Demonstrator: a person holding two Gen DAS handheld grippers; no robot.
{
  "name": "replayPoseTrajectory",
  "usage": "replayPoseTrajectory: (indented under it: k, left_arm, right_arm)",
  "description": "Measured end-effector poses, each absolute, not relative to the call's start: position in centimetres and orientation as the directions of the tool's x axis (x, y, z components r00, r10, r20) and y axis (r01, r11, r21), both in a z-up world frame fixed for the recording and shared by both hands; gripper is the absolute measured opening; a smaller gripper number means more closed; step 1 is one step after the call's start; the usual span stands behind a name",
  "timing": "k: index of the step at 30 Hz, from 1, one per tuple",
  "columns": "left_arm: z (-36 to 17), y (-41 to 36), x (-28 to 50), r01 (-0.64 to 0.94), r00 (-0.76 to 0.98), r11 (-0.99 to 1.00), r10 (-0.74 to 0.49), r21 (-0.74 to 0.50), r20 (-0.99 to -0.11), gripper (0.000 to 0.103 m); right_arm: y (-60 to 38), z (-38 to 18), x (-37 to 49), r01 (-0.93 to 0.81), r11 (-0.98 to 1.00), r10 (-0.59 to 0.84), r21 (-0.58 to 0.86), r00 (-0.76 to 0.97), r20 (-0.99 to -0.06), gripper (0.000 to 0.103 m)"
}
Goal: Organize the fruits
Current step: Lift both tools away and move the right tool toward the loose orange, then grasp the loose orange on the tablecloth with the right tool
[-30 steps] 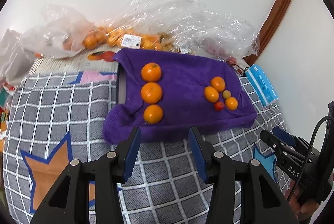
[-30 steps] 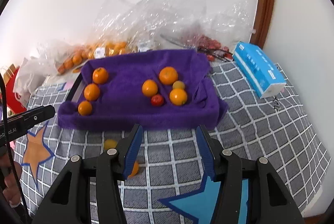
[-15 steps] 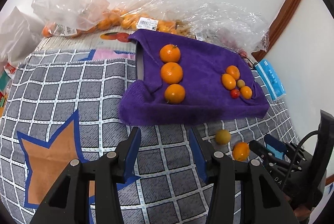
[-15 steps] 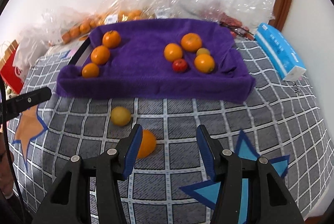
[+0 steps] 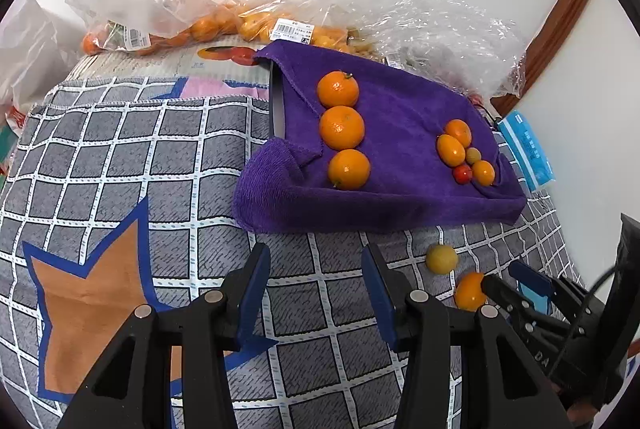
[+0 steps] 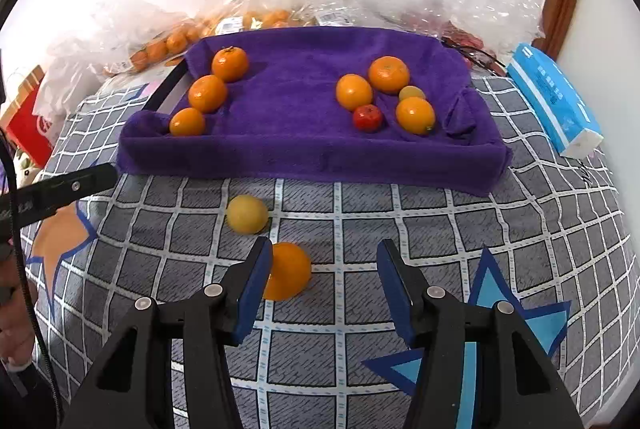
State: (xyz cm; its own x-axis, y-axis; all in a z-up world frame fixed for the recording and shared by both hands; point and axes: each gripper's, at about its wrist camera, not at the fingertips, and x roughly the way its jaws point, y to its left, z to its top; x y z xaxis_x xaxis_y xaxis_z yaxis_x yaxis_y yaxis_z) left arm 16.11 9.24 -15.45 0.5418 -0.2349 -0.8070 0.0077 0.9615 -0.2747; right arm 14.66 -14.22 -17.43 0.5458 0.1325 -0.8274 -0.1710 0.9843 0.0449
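A purple towel (image 6: 292, 117) (image 5: 400, 133) holds a row of three oranges (image 6: 207, 93) (image 5: 342, 127) on its left and a cluster of small oranges, a yellow-green fruit and a red fruit (image 6: 367, 117) (image 5: 462, 174) on its right. Two loose fruits lie on the checked cloth in front of it: a yellow one (image 6: 247, 214) (image 5: 441, 259) and an orange one (image 6: 287, 271) (image 5: 469, 291). My right gripper (image 6: 324, 269) is open, its left finger right beside the loose orange fruit. My left gripper (image 5: 314, 273) is open and empty over the cloth.
Clear plastic bags (image 5: 224, 25) of oranges lie along the wall behind the towel. A blue tissue pack (image 6: 554, 109) lies right of the towel. A red box (image 6: 28, 125) stands at the far left. The checked cloth (image 5: 120, 157) covers the table.
Both grippers have pulled back and dropped lower. The two loose fruits in front of the towel have come into view, and my right gripper now sits beside the orange one.
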Motion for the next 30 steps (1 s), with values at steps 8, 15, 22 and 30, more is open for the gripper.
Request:
replayPoseTrajectory:
  k: [8,15,22,30]
  left_arm:
    - [-15.3,9.1,16.0,-0.004,0.539,0.965,-0.217,-0.26,-0.814,0.045]
    - [-15.5,8.9,15.7,-0.022,0.531,0.972,-0.188,-0.235,-0.827,0.045]
    - [-15.4,7.0,15.8,0.006,0.521,0.974,-0.197,-0.228,-0.83,0.045]
    - [-15.3,2.6,16.4,0.08,0.496,0.974,-0.225,-0.213,-0.839,0.045]
  right_arm:
    - [-12.9,-18.2,14.5,-0.231,0.969,0.192,0.082,0.508,-0.84,0.054]
    - [-12.3,-19.3,14.9,-0.241,0.97,0.162,0.039,0.517,-0.84,0.032]
    - [-14.0,-18.1,14.0,-0.226,0.974,0.15,0.024,0.561,-0.814,0.032]
    - [-18.0,-16.8,13.2,-0.155,0.988,0.112,0.022,0.601,-0.791,0.032]
